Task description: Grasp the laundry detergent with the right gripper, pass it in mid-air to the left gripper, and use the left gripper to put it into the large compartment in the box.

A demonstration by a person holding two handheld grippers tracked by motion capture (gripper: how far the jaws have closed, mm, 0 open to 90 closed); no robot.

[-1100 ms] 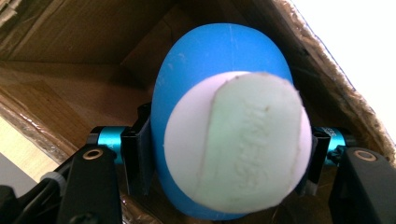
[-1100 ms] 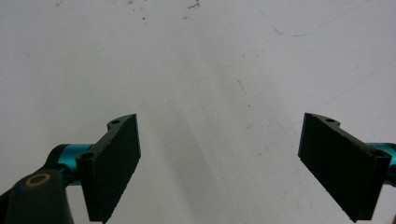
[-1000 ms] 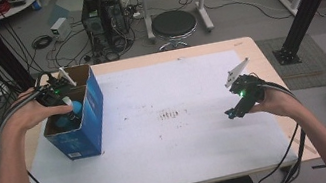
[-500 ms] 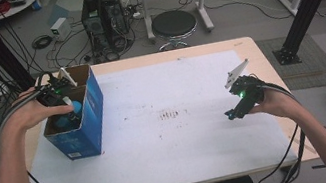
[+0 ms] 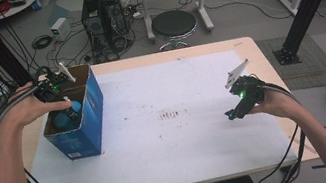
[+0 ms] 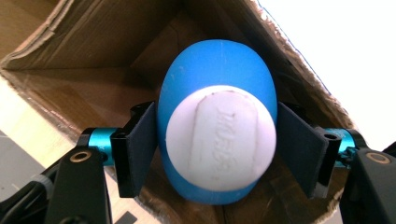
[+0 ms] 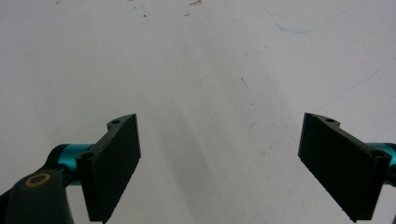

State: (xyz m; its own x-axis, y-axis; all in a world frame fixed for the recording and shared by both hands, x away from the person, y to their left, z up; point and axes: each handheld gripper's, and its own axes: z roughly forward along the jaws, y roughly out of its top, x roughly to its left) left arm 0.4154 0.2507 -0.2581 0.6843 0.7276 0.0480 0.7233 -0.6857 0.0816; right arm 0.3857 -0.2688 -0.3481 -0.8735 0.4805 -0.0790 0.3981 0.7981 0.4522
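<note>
High view: left gripper (image 5: 71, 111) holds a blue egg-shaped object (image 5: 60, 120) inside the open cardboard box (image 5: 90, 127) at the desk's (image 5: 172, 156) left edge; the box bottom is hidden.

Left gripper view: jaws clamp its rounded sides, so it could squirt out.

Right gripper view: right gripper (image 7: 219, 161), jaws spread, empty.

The box (image 5: 86, 120) is parked at the table's (image 5: 175, 170) left edge, an egg-shaped thing (image 6: 217, 140) is held inside it, and a stool (image 5: 173, 23) is seen behind.

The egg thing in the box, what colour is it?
Blue egg-shaped object with a white end, clearest in the left gripper view.
</note>
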